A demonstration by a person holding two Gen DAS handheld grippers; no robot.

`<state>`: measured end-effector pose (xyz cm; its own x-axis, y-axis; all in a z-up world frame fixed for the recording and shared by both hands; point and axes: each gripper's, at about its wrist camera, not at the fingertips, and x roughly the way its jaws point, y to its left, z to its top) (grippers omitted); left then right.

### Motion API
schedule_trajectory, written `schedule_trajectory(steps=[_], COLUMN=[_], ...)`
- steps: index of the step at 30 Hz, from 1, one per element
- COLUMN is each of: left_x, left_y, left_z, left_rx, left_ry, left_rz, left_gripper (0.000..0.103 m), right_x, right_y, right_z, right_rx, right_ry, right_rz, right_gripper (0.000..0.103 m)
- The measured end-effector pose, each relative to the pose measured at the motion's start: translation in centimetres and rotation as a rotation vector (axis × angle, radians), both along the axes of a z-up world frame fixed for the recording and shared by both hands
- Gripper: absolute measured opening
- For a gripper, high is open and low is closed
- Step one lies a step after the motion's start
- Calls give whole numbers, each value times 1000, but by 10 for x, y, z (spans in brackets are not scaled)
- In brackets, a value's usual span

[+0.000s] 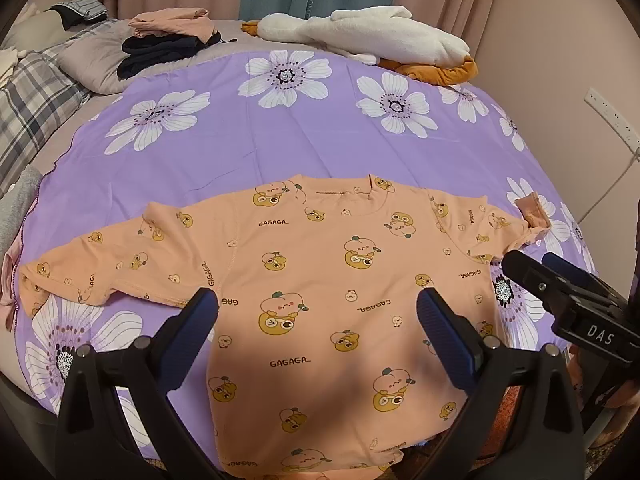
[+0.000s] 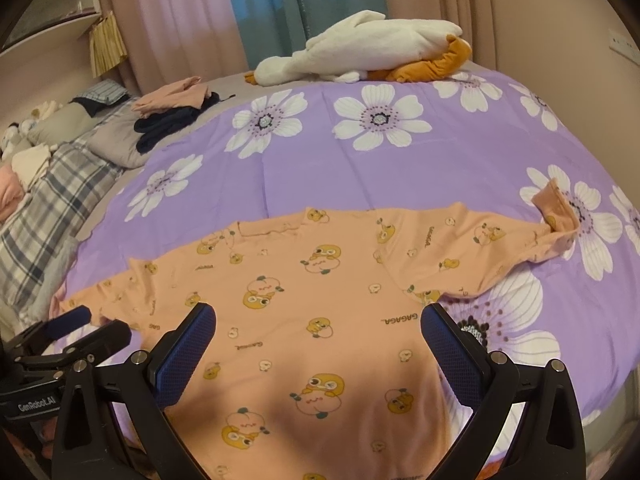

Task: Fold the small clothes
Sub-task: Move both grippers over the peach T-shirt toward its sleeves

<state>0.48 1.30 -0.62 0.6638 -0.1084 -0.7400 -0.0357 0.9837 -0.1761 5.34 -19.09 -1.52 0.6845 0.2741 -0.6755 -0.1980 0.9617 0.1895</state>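
Peach shirt [image 1: 320, 272] lies flat under both wide-open claws, left claw [image 1: 318, 308] and right claw [image 2: 318, 322].

Both tools sit side by side with jaws spread wide: the left tool [image 1: 318, 300] and the right tool [image 2: 318, 316] grip nothing.

One peach shirt [image 1: 320, 280], one plush goose [image 1: 360, 36], one folded clothes pile [image 1: 168, 40], two tongs: left tongs [image 1: 318, 304], right tongs [image 2: 318, 316].

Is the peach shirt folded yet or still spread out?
Spread out. The peach shirt lies flat on the purple bedspread, both sleeves extended sideways; only the right cuff is turned up.
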Motion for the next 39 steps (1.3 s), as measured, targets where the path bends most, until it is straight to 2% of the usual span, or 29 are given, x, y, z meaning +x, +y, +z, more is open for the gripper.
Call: schedule_trajectory(steps=[6,39], left_x=[0,2], left_y=[-1,-4], left_z=[1,0], left_rx=[-7,-13], left_ry=[2,18], left_rz=[-2,7], left_gripper=[99,96], right_x=[-1,1], right_y=[-7,-18], right_z=[0,-1], right_rx=[3,14], right_ry=[19,-1], right_rz=[-13,-30], right_gripper=[102,102])
